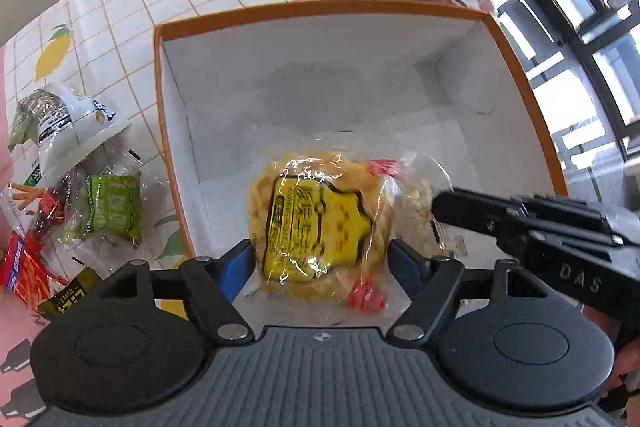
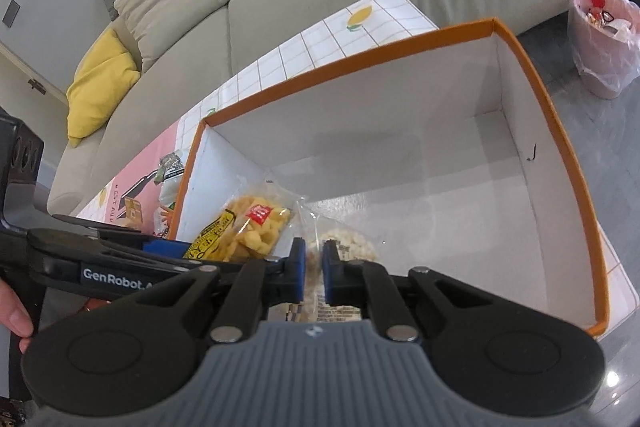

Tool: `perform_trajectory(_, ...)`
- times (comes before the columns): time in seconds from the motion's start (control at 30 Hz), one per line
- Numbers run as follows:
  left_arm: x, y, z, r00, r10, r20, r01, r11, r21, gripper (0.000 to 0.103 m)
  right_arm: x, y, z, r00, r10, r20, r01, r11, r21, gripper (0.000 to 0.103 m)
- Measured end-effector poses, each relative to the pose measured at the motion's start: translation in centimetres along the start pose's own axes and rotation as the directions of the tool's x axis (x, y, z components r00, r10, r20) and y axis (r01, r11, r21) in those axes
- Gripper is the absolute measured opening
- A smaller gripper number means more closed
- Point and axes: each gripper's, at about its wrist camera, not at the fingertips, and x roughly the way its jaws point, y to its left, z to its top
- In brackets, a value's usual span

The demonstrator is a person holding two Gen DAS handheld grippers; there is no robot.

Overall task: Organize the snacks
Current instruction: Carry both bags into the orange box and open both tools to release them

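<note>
Left gripper (image 1: 320, 259): jaws wide, straddling yellow packet (image 1: 316, 227) on box (image 1: 320, 9) floor, pads clear. Right gripper (image 2: 314, 275): clamped on pale packet (image 2: 352, 247) beside it.

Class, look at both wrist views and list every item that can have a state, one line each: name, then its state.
Orange-rimmed box: open, no lid on.
Yellow snack packet: sealed, lying in the box.
White snack packet: sealed, pinched over the box.
Left hand-held gripper: open around the yellow packet, pads clear.
Right hand-held gripper: shut on the white packet.
Bin: lined, holding rubbish.
</note>
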Motion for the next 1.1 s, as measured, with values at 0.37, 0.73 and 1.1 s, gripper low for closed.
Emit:
perform_trajectory(0.37, -5.0, 1.8, -2.9, 0.972, 0.015, 0.236, 0.013, 0.993, -0.118, 0.082, 1.4, 0.9, 0.5, 1.000, 0.000, -0.027, 0.001, 0.999, 0.036, 0.004)
perform_trajectory(0.73, -4.3, 4.2, -5.1, 0.974, 0.052, 0.221, -0.006, 0.979, -0.202, 0.045, 3.6, 4.3, 0.0, 0.995, -0.006, -0.097, 0.001, 0.999, -0.051, 0.017)
perform_trajectory(1.1, -3.2, 4.1, -6.7, 0.971, 0.105, 0.214, -0.059, 0.976, -0.211, 0.009, 1.0, 3.8, -1.1, 0.993, -0.108, -0.054, 0.101, 0.987, -0.124, 0.030)
